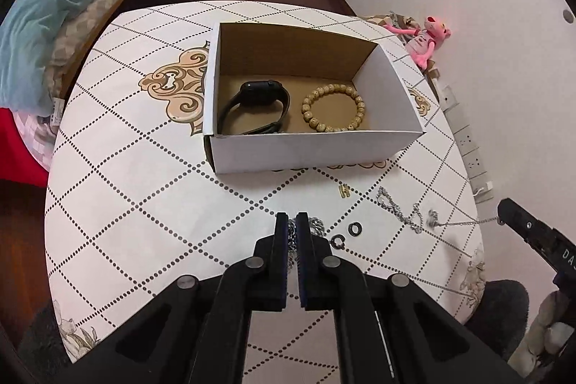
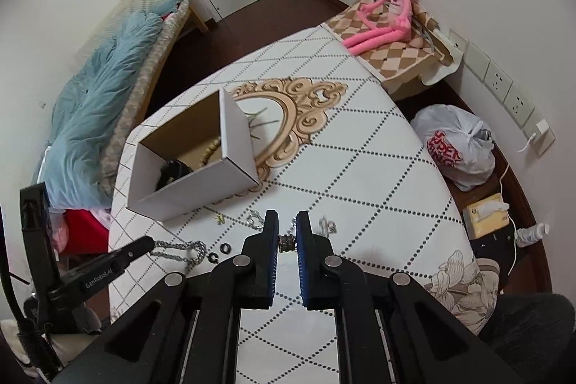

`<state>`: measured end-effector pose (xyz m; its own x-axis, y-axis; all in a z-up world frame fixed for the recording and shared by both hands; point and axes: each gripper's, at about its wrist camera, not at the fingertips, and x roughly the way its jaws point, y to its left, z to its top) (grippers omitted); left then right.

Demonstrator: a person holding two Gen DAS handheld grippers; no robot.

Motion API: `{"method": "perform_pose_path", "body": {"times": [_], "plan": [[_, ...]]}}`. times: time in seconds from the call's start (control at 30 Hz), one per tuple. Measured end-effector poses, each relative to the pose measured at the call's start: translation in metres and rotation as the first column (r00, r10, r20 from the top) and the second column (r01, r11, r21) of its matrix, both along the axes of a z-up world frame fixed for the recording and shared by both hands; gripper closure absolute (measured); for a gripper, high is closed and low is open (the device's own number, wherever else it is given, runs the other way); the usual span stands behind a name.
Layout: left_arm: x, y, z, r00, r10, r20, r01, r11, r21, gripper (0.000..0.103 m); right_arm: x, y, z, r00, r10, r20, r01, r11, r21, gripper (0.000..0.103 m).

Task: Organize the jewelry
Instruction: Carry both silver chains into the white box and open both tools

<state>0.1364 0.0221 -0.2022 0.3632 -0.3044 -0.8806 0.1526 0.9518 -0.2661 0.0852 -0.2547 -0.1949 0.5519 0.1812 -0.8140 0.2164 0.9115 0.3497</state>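
While the box [image 1: 309, 146] holds watch [image 1: 257, 107] and bracelet [image 1: 333, 108], left gripper [image 1: 292, 222] pinches the chain [image 1: 316, 225]; right gripper [image 2: 287, 225] clamps a small bead [image 2: 287, 243].

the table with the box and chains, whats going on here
Someone is sorting jewelry into a white box using a tool in each hand. A black watch and a bead bracelet already lie inside. The left tool is closed on a chunky silver chain; the right tool pinches a small bead-like charm. Two dark rings wait on the table.
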Motion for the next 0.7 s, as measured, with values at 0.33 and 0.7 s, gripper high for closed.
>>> {"method": "perform_pose_path", "body": {"times": [0.33, 0.7], "plan": [[-0.007, 0.003, 0.054, 0.995, 0.004, 0.098, 0.002, 0.998, -0.063, 0.101, -0.002, -0.001, 0.023, 0.999, 0.018, 0.041, -0.021, 0.997, 0.074, 0.095], [0.024, 0.0, 0.129, 0.979, -0.02, 0.205, 0.049, 0.99, -0.135, 0.101, 0.043, 0.014, 0.101, 0.98, 0.145, 0.139, -0.156, 0.985, 0.075, 0.095]]}}
